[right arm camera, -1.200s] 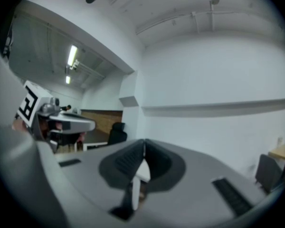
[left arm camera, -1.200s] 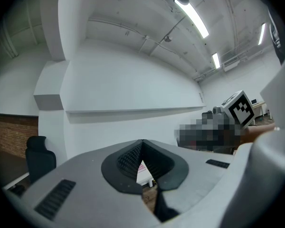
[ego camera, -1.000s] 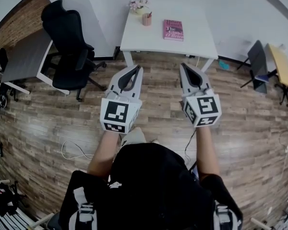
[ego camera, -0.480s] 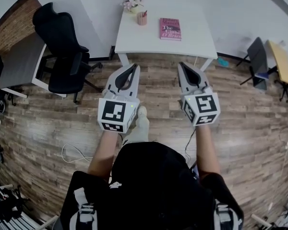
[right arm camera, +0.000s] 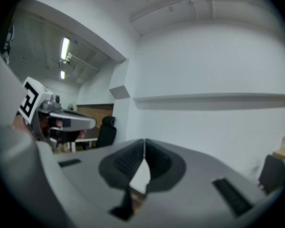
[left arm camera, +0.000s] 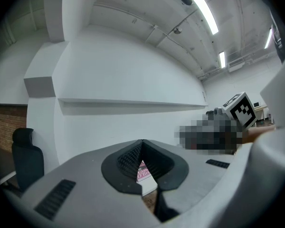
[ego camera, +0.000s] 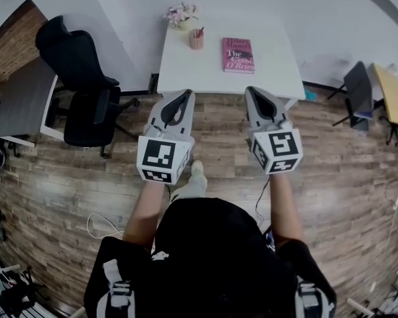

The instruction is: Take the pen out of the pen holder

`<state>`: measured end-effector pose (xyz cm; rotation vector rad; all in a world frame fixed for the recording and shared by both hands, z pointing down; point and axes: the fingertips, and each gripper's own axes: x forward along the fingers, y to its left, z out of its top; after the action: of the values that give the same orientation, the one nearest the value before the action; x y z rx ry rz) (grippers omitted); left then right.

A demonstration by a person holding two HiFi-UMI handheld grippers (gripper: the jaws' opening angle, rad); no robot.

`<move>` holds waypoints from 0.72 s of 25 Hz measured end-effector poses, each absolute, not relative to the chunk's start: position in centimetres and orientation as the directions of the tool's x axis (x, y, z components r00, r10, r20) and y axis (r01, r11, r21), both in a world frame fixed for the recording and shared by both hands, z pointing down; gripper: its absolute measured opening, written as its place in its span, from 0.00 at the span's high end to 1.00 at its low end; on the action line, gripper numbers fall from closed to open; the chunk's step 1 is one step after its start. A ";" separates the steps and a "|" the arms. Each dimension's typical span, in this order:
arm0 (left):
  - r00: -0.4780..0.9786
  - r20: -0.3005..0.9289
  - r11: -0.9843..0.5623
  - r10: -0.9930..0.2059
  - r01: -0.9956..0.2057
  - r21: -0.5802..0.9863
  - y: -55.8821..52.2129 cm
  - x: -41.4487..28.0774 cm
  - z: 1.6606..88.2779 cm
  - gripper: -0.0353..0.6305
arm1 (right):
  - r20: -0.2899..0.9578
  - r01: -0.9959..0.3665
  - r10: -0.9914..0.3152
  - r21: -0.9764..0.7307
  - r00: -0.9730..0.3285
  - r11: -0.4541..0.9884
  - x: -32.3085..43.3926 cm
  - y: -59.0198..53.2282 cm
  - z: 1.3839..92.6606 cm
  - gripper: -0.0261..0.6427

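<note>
- Closer to the white table [ego camera: 186, 71] than before: grey left gripper [ego camera: 186, 93] and right gripper [ego camera: 251, 91], jaws together, empty.
- Cover of the pink book [ego camera: 238, 54] reads "The".
- Dark pen [ego camera: 199, 31] stands in brown cylindrical pen holder [ego camera: 196, 42] beside pink flowers [ego camera: 180, 13].

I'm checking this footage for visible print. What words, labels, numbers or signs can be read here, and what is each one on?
"The Giant O'Brien": the large title on the pink book on the table, just legible in the head view.
Smaller line above that title: too small to read.
Cubes on the tongs: square black-and-white markers only, no words.
Pen holder: no print that can be made out.
</note>
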<state>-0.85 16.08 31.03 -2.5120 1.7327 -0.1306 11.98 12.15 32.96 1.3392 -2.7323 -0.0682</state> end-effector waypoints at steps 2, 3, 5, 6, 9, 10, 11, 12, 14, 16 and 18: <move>0.358 0.023 -0.358 -0.933 -0.926 -0.120 14.0 -1.5 30.8 0.92 | 0.072 -0.790 -0.794 0.081 -0.604 0.608 11.4 10.2 32.8 0.91; 0.360 0.024 -0.360 -0.933 -0.925 -0.120 13.1 -1.9 30.7 0.92 | 0.074 -0.791 -0.795 0.081 -0.602 0.606 11.0 9.2 32.7 0.91; 0.363 0.023 -0.363 -0.932 -0.924 -0.120 11.1 -2.6 30.4 0.92 | 0.074 -0.794 -0.798 0.079 -0.598 0.603 10.4 7.3 32.5 0.91; 0.364 0.021 -0.364 -0.931 -0.924 -0.120 10.1 -3.1 30.2 0.92 | 0.073 -0.795 -0.799 0.078 -0.597 0.601 10.0 6.2 32.4 0.91; 0.370 0.018 -0.369 -0.929 -0.921 -0.126 7.2 -4.2 29.9 0.92 | 0.069 -0.798 -0.802 0.081 -0.593 0.597 8.8 3.3 32.1 0.91; 0.372 0.017 -0.371 -0.928 -0.920 -0.129 6.2 -4.6 29.8 0.92 | 0.067 -0.799 -0.804 0.082 -0.591 0.595 8.3 2.4 32.0 0.91; 0.373 0.017 -0.372 -0.928 -0.919 -0.131 5.3 -5.1 29.7 0.92 | 0.066 -0.801 -0.805 0.082 -0.590 0.594 7.9 1.4 31.9 0.91; 0.374 0.018 -0.373 -0.927 -0.918 -0.132 4.2 -5.5 29.7 0.92 | 0.066 -0.801 -0.805 0.081 -0.589 0.593 7.4 0.4 31.8 0.91; 0.376 0.021 -0.376 -0.926 -0.918 -0.129 2.1 -6.5 29.7 0.92 | 0.069 -0.802 -0.806 0.084 -0.587 0.591 6.5 -1.6 31.7 0.91; 0.381 0.021 -0.380 -0.924 -0.916 -0.125 0.1 -7.3 29.7 0.92 | 0.072 -0.803 -0.808 0.090 -0.584 0.588 5.7 -3.5 31.7 0.91; 0.388 0.020 -0.387 -0.921 -0.914 -0.124 -1.6 -8.0 29.7 0.92 | 0.073 -0.807 -0.812 0.094 -0.579 0.583 5.0 -5.1 31.7 0.91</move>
<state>-7.99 -1.55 29.73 -2.5390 1.6834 -0.1295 5.03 -5.11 31.67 1.3852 -2.6982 -0.0766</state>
